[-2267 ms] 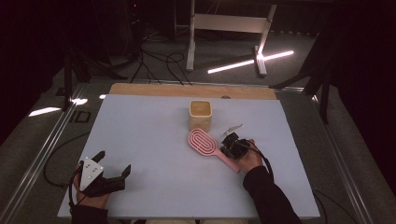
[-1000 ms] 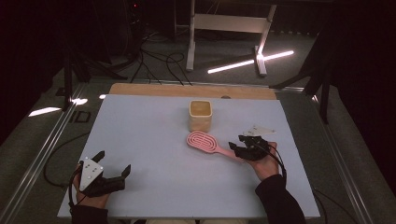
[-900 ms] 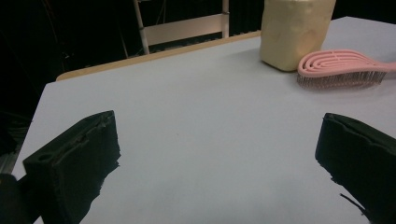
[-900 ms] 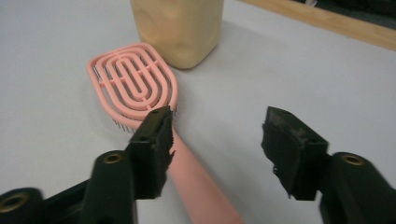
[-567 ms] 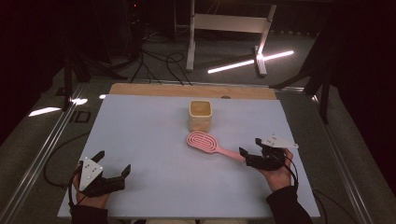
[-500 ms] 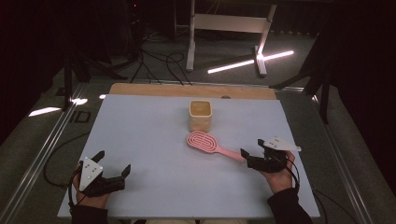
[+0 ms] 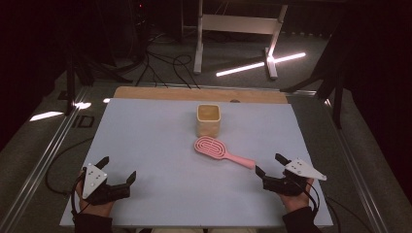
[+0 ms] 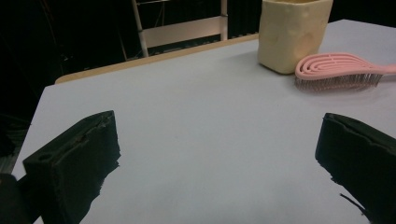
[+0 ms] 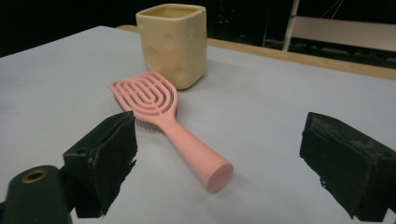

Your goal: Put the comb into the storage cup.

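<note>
A pink hairbrush point(image 7: 218, 149) point(image 9: 154, 100) point(image 8: 336, 70) lies flat on the pale table point(image 7: 155, 141), handle toward the near right. Just behind its head stands a cream square cup point(image 7: 209, 120) point(image 9: 173, 44) point(image 8: 294, 32). My right gripper point(image 7: 269, 164) point(image 9: 219, 121) rests near the table's front right, open; its jaws have just been opening. The handle's round end lies just ahead of the gap, and neither pad touches it. My left gripper point(image 7: 117, 169) point(image 8: 217, 126) sits at the front left, open, with bare table between its jaws.
A wooden strip point(image 7: 194, 93) runs along the table's far edge. Beyond it, a white metal frame point(image 7: 238, 24) and a lit light bar point(image 7: 262, 64) stand on the dark floor, with cables point(image 7: 160, 63). A metal rail point(image 7: 48, 155) borders the left side.
The right gripper let go of the brush handle, opened wide and drew back toward the near right. The brush stays where it was set down. The left gripper has not moved.
</note>
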Motion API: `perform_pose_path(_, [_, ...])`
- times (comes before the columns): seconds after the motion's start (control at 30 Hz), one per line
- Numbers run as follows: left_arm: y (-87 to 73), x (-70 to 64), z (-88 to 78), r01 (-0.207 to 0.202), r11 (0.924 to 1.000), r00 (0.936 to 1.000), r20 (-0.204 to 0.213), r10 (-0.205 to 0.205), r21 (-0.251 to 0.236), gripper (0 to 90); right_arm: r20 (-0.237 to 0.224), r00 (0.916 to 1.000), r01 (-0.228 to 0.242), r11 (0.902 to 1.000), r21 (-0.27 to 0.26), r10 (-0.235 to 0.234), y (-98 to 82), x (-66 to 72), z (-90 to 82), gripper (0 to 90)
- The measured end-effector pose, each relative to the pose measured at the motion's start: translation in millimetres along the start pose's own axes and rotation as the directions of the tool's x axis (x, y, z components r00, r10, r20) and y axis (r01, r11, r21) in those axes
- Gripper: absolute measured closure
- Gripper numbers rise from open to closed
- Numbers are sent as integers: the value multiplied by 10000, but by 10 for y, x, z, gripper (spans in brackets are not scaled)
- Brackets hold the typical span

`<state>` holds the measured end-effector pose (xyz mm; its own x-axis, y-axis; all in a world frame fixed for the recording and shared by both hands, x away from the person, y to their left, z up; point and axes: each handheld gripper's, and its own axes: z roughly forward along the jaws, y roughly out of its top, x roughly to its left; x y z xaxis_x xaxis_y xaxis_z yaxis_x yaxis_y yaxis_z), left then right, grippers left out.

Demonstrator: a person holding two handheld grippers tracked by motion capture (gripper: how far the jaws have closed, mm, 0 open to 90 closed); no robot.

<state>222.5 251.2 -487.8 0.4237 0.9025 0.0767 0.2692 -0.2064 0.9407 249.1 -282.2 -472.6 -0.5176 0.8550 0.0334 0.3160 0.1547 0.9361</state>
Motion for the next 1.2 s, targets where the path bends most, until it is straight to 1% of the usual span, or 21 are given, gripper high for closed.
perform_pose_path(0.23, [2, -6, 2, -65, 10000, 10000, 6, 65, 15, 2, 110, 9999, 34, 9998, -193, -32, -28, 50, -14, 110])
perform_pose_path(0.5, [2, -22, 19, -145, 9999, 9999, 29, 145, 53, 2, 139, 9999, -40, 9996, -266, 43, -26, 32, -34, 111])
perform_pose_path(0.73, [0, -29, 25, -151, 9998, 9999, 44, 151, 90, 2, 9, 10000, -70, 9999, -130, 71, 13, 15, -37, 111])
perform_pose_path(0.83, [-3, -28, 28, -164, 9998, 9999, 30, 164, 113, 2, -173, 9998, -114, 9999, 101, 116, 31, -3, -20, 110])
perform_pose_path(0.97, [-6, -23, 22, -106, 9999, 9999, 0, 106, 109, 2, -302, 9995, -77, 9992, 389, 89, 55, -1, 20, 110])
perform_pose_path(1.2, [-9, -20, 21, -73, 9999, 10000, -14, 73, 109, 2, -350, 9994, 39, 9986, 535, -21, 100, 15, 51, 110])
